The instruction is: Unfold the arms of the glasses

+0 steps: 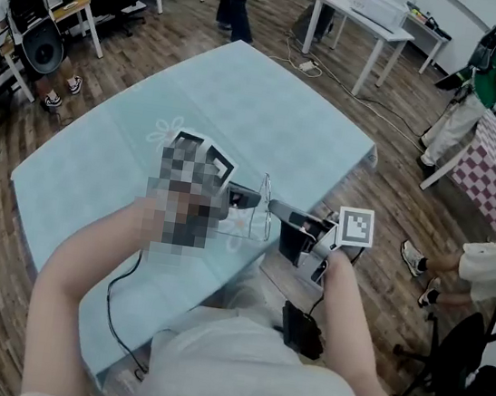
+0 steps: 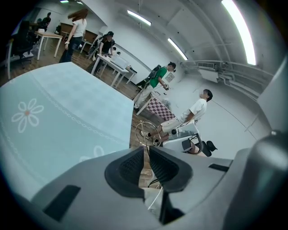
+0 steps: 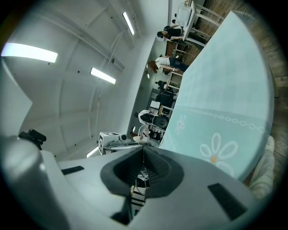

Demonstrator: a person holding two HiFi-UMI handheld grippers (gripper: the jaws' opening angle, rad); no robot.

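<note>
Surrounding the flowered blue tablecloth (image 1: 232, 117) was wood floor (image 1: 171, 31). Right gripper (image 3: 144, 150) pinched the glasses (image 2: 145, 131); left gripper (image 2: 146, 150) gaped slightly around them.

No word, brand name or number can be read anywhere. The only sign-like marks are black-and-white square patterns on the marker cube (image 1: 356, 227) behind the jaws of the right gripper (image 1: 274, 209) and on the other cube (image 1: 208, 155) behind the left gripper (image 1: 255, 199) jaws; they carry no letters or digits
</note>
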